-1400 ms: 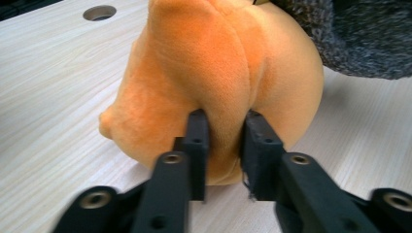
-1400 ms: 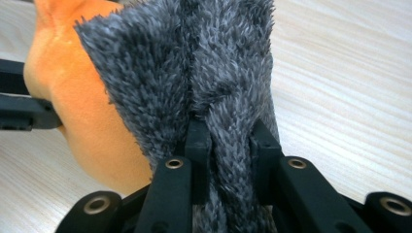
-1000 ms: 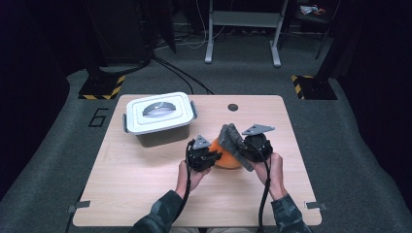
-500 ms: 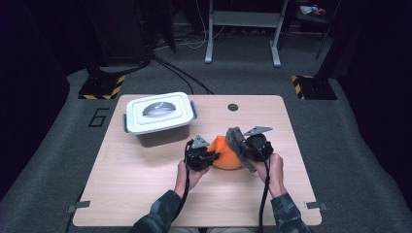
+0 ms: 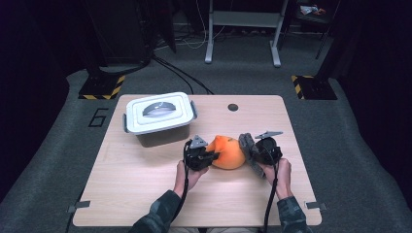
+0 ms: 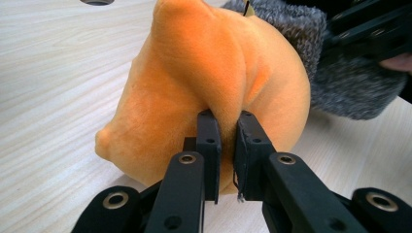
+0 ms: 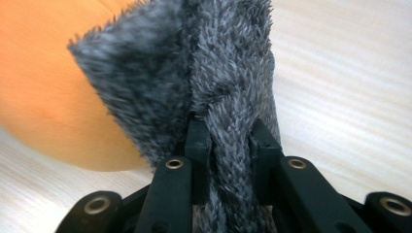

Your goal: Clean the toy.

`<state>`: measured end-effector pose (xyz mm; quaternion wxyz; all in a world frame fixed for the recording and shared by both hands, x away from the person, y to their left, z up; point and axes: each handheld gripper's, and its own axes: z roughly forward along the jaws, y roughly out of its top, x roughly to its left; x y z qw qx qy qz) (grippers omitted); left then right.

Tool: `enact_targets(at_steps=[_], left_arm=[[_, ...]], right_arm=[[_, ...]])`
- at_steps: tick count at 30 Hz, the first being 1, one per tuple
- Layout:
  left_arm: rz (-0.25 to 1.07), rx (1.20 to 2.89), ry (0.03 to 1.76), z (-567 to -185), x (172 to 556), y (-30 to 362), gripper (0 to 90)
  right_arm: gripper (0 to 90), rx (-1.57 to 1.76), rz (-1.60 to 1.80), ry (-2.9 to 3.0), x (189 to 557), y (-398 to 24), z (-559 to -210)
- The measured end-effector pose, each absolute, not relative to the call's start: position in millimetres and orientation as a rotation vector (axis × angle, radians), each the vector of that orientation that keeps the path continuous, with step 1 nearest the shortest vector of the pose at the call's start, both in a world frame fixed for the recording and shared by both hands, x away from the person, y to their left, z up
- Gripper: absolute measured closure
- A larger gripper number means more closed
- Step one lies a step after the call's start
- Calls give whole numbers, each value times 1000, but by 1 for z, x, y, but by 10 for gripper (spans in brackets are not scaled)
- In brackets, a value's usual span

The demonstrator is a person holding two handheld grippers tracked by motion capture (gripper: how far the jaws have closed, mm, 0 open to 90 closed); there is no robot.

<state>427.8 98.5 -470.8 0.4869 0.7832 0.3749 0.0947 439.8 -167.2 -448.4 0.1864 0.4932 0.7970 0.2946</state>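
An orange plush toy [image 5: 227, 152] lies on the wooden table [image 5: 145, 189], with a grey furry part [image 5: 247, 148] on its right side. From the left, my left gripper [image 5: 210, 156] is shut on a pinched fold of the orange plush [image 6: 204, 73]; in the left gripper view its tips [image 6: 226, 119] squeeze that fold. My right gripper [image 5: 252, 154] comes from the right and is shut on the grey fur [image 7: 228, 73], which bunches between its tips [image 7: 227, 127]. In the right gripper view the orange body [image 7: 43, 87] sits behind the fur on the left.
A white lidded plastic box [image 5: 158, 116] stands at the table's back left, close behind my left gripper. A small round hole [image 5: 233, 107] sits near the far edge. The front of the table holds the person's forearms.
My right gripper has come down and towards the table with the grey fur, which now sits at the toy's right side and leaves more orange showing. The left gripper has kept still.
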Motion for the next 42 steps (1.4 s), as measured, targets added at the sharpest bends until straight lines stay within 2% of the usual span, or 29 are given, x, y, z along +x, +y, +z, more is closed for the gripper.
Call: enact_targets(at_steps=[4, 9, 16, 30, 42], left_arm=[[232, 1912, 909, -470, 426, 97, 819], [240, 1917, 903, -468, 425, 94, 819], [243, 1924, 908, -468, 425, 95, 818], [235, 1925, 911, -471, 427, 94, 818], [232, 1923, 920, -471, 428, 95, 819]], right_arm=[[748, 1332, 880, 2223, 433, -163, -429], [747, 1183, 938, 2255, 424, -128, -401], [746, 1079, 874, 2319, 432, -96, -406], [760, 1125, 910, 2310, 435, -102, -414], [759, 1201, 892, 2283, 435, -124, -420]])
